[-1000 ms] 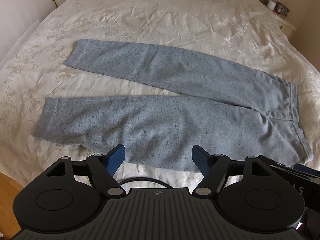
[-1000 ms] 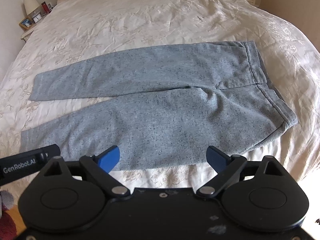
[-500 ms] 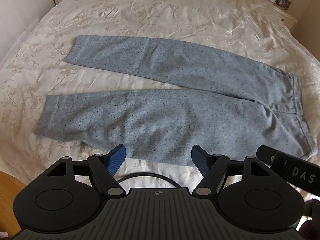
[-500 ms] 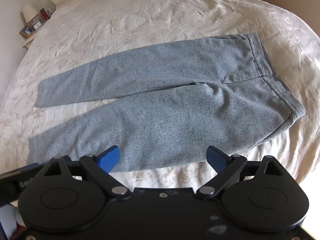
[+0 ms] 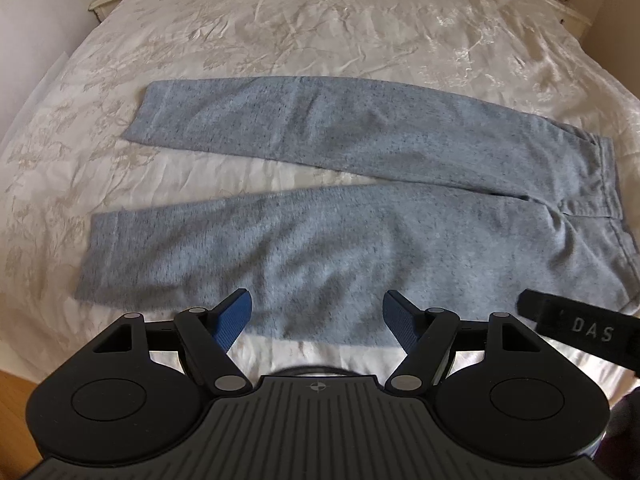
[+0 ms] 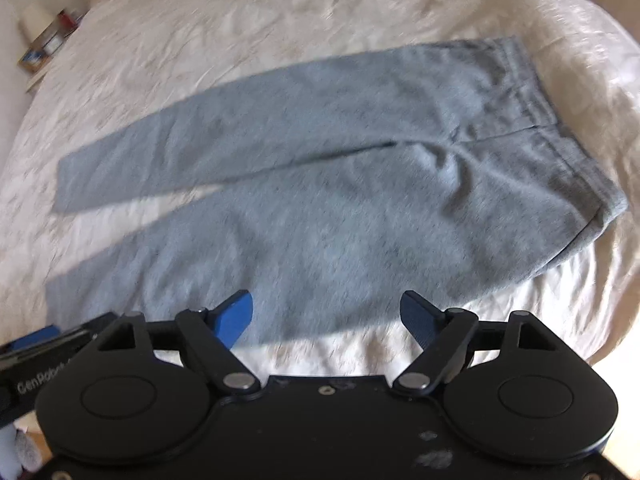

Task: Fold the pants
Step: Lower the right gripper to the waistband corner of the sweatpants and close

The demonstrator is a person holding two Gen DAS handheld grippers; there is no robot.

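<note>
Grey pants (image 5: 340, 216) lie flat on the bed (image 5: 320, 20), legs spread apart. Left tongs (image 5: 316, 318) gape above the near leg, gripping nothing. Right tongs (image 6: 326, 318), just narrowed, also stand apart and empty.

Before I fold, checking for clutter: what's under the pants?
Only the cream bedspread shows around the grey pants, which lie flat on it. Whatever is directly beneath the fabric is covered.
</note>
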